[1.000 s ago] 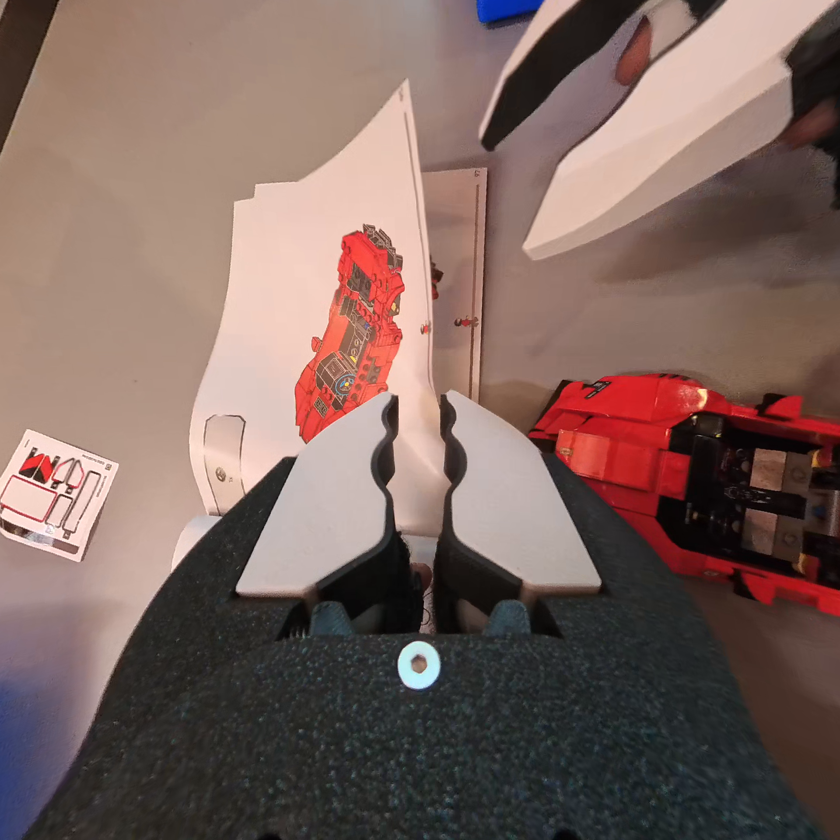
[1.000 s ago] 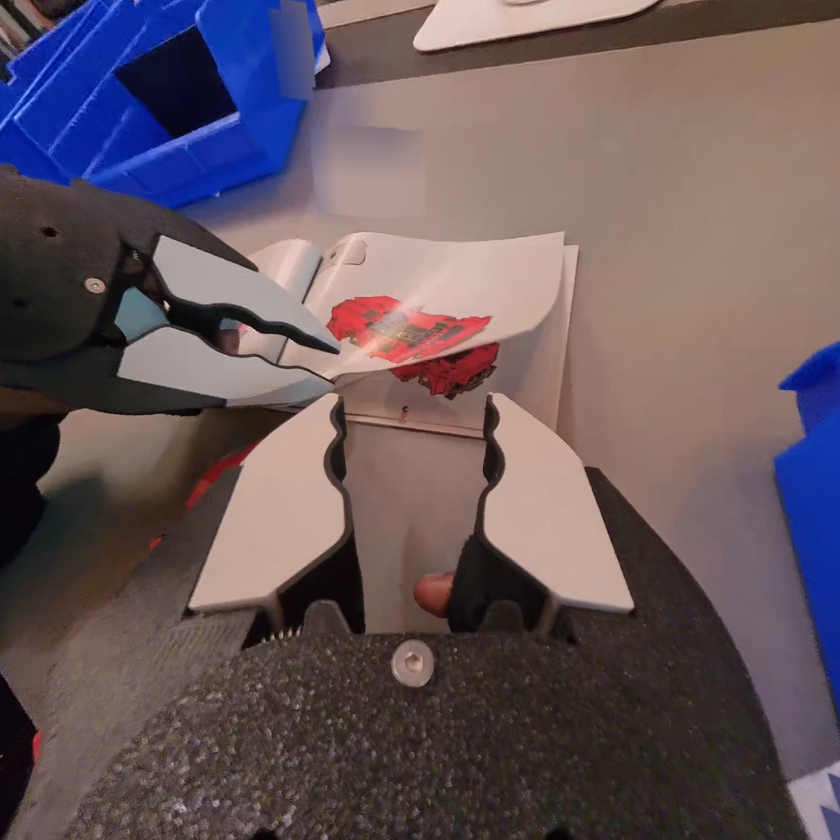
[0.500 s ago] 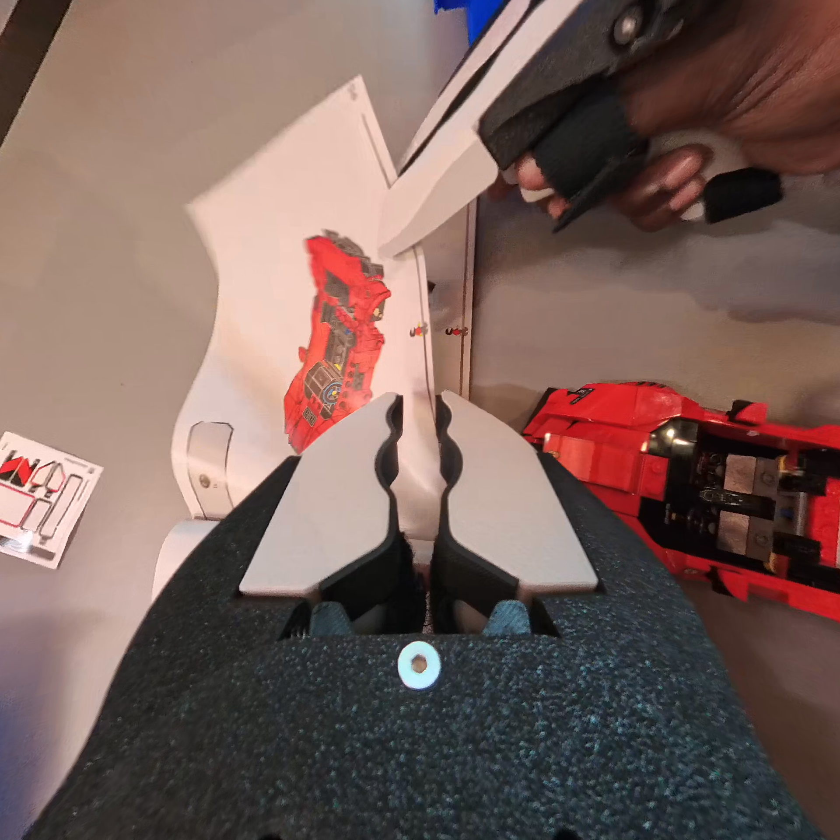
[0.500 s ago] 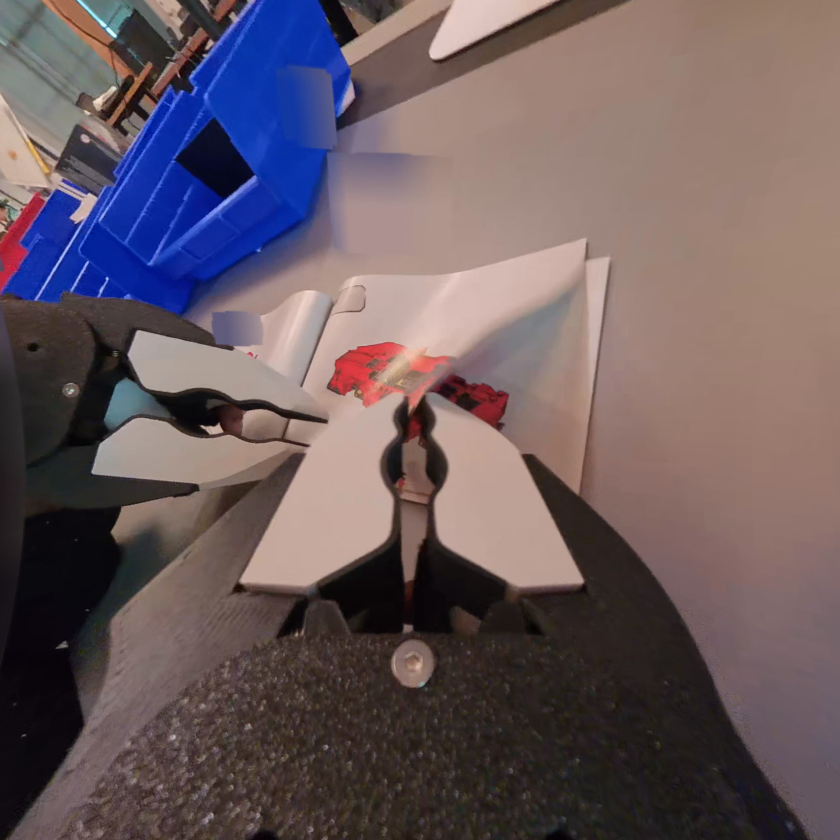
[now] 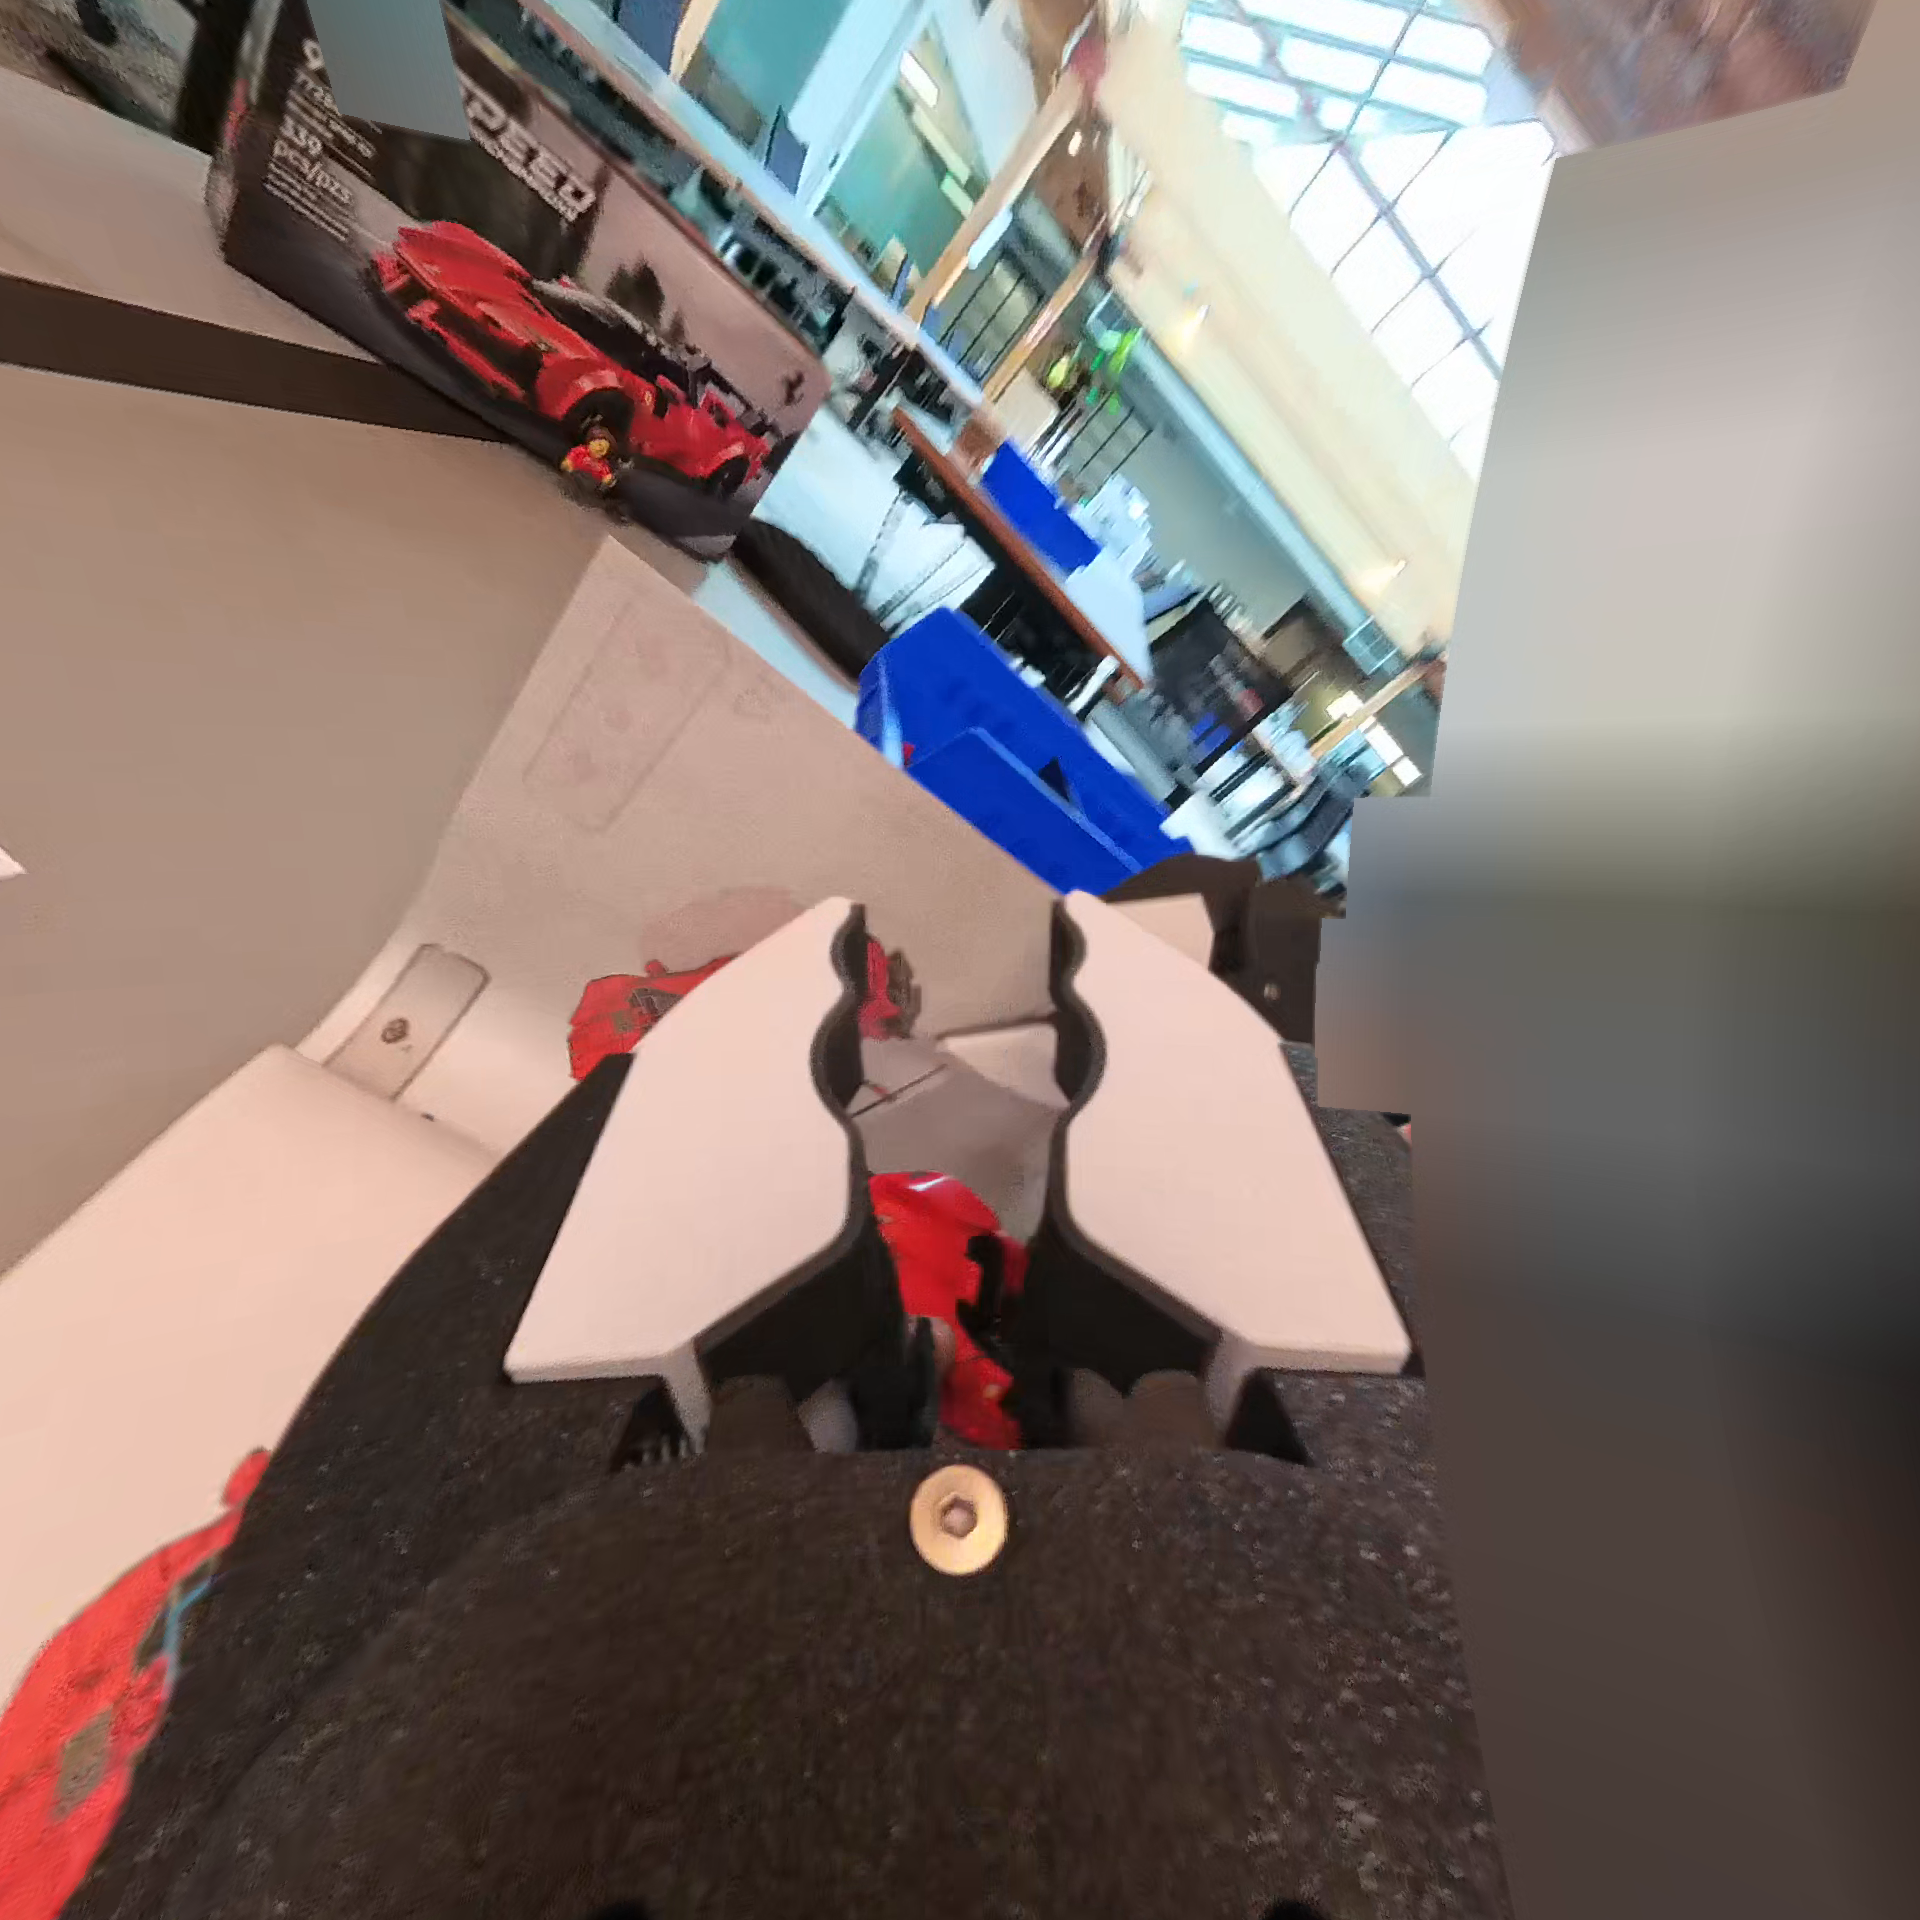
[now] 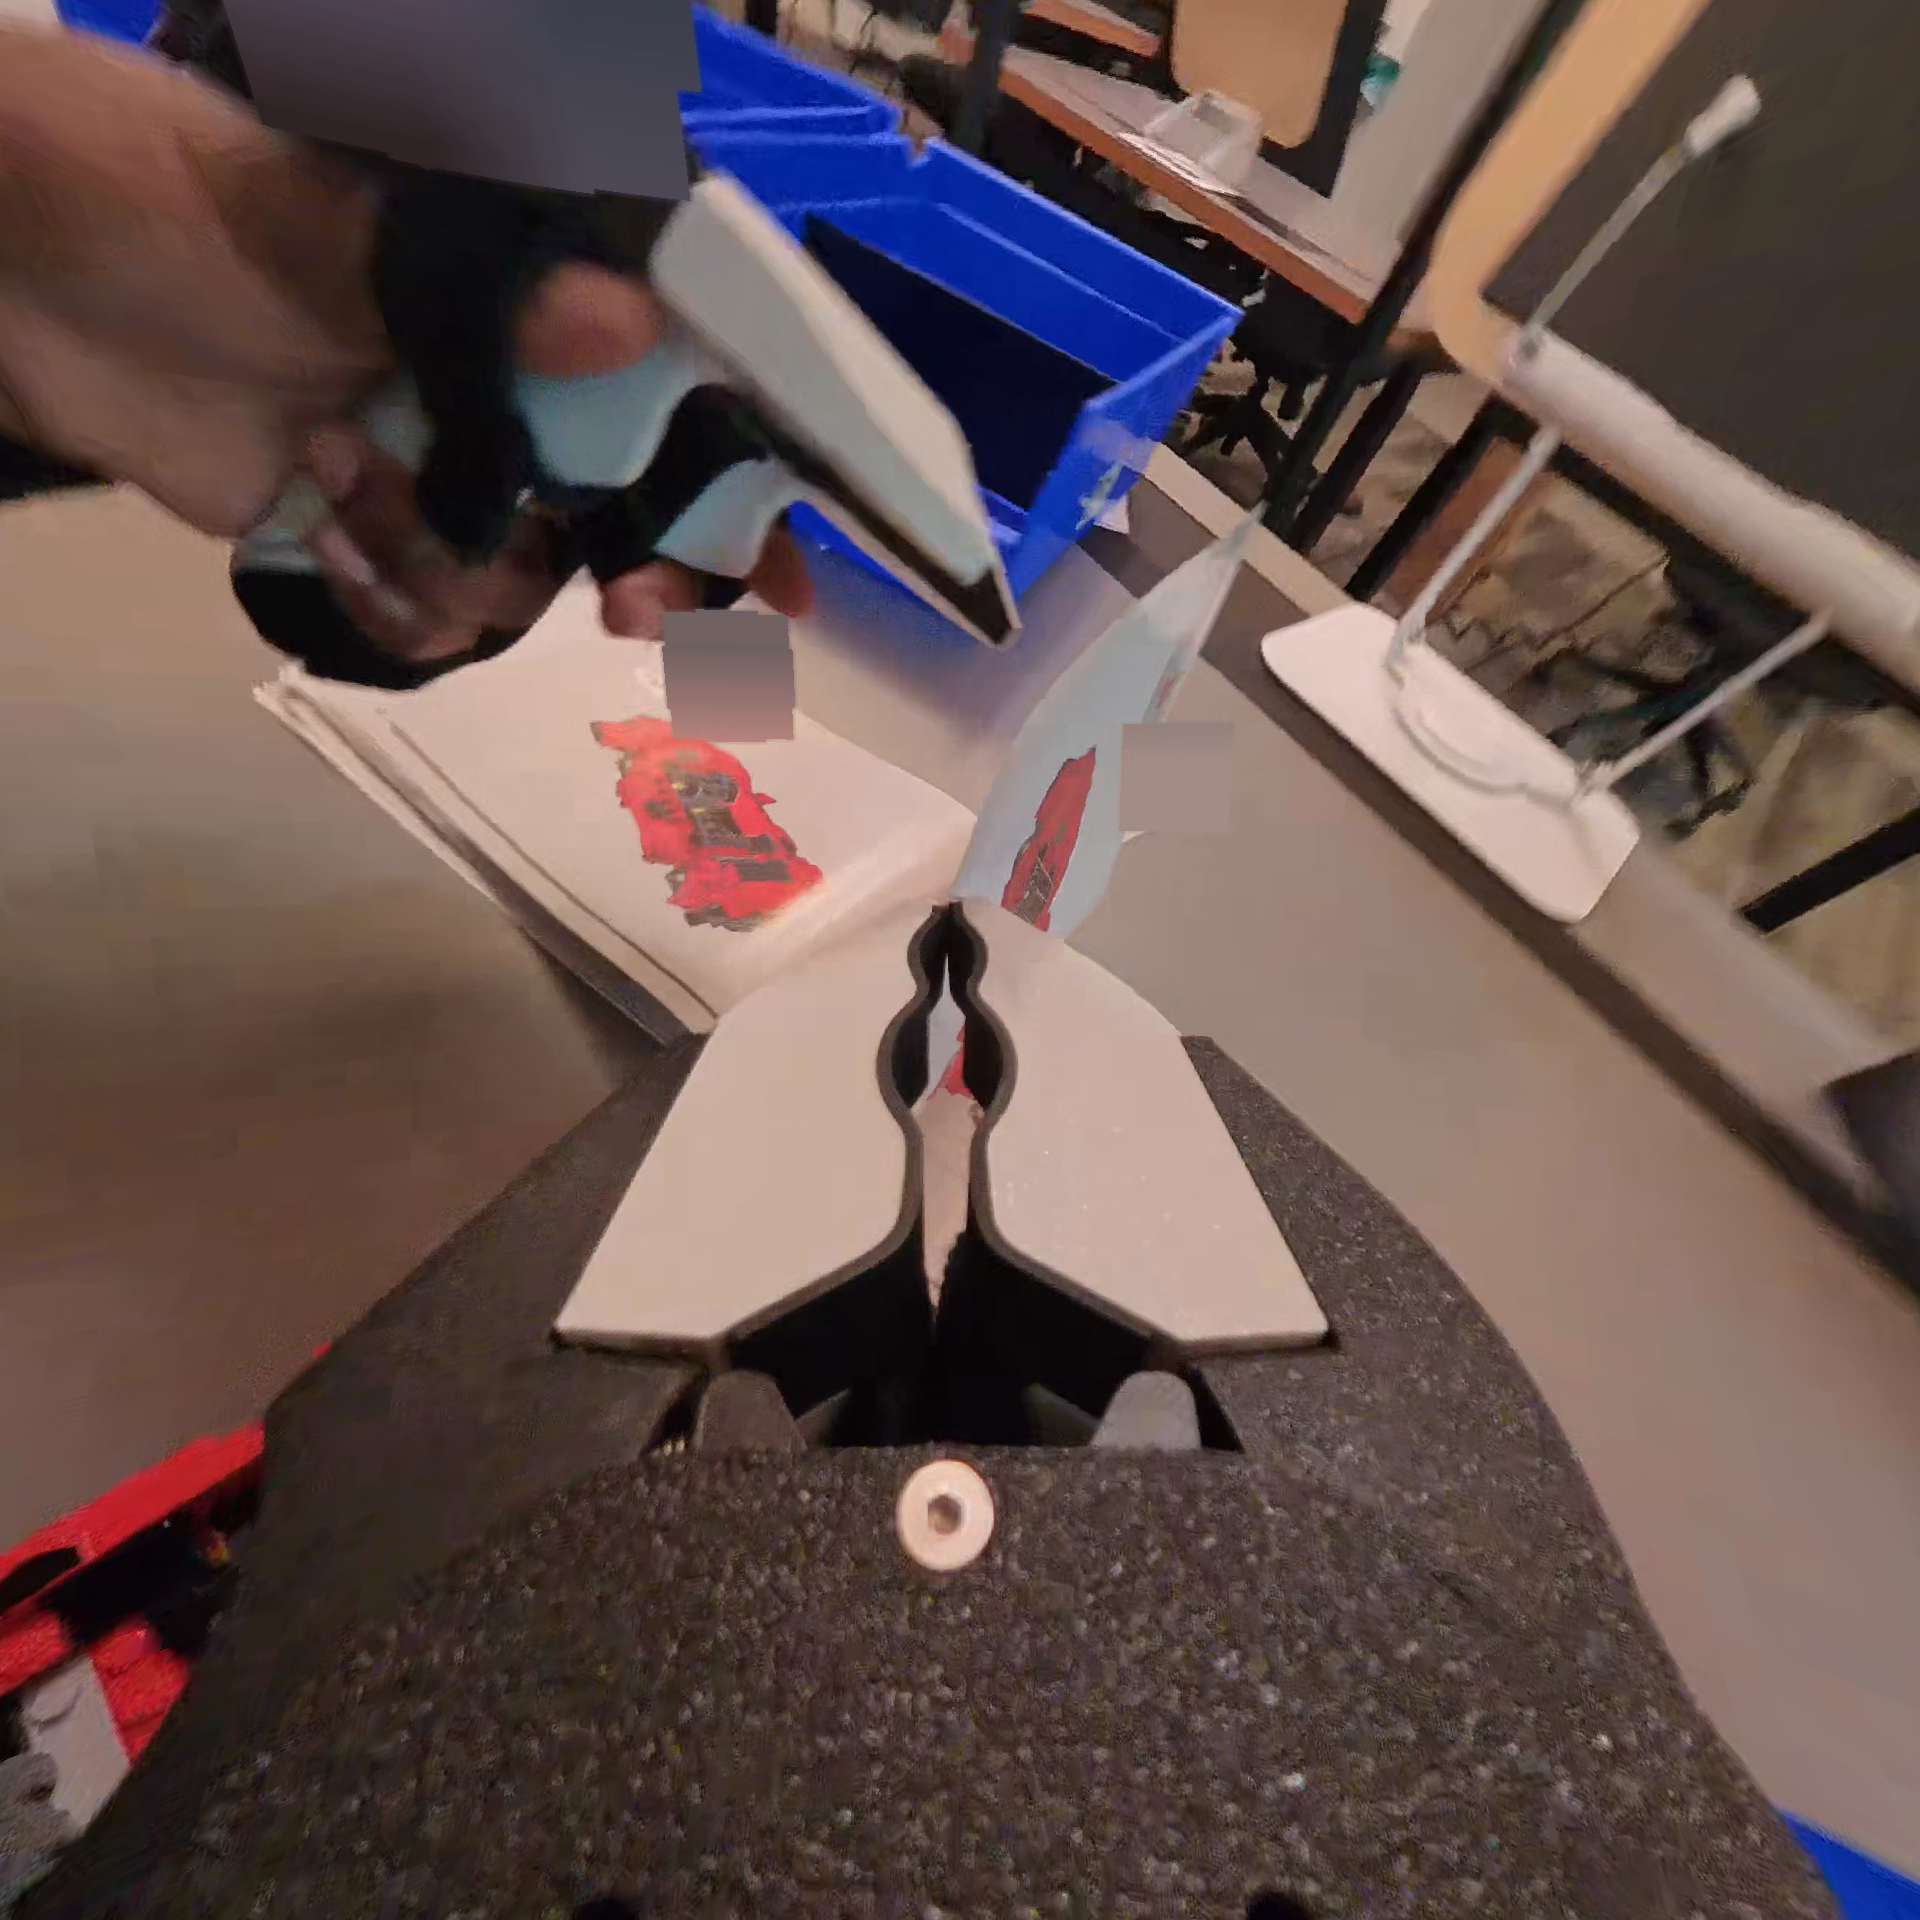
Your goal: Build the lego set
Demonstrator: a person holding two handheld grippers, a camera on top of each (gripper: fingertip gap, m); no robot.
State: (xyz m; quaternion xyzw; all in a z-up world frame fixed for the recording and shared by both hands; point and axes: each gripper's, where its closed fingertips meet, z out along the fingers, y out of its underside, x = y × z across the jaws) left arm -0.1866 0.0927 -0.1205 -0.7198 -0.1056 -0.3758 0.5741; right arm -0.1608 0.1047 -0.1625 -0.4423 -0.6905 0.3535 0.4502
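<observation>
Pinching a booklet page (image 6: 1049,821), the right tool (image 6: 951,920) faces blue bins (image 6: 1039,343); left tool (image 5: 951,920) spread.

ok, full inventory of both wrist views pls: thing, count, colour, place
instruction booklet: 1, white with red car pictures, open on table
lifted page: 1, white, standing up, pinched at its lower edge
lego car: 1, red and black, table, lower left
set box: 1, black with red car, far table edge
bins: blue, count unclear, behind booklet
stand: 1, white base, wire frame, right
table: 1, grey
left gripper: open, empty
right gripper: shut on lifted page
hand: 1, holding left gripper
</observation>
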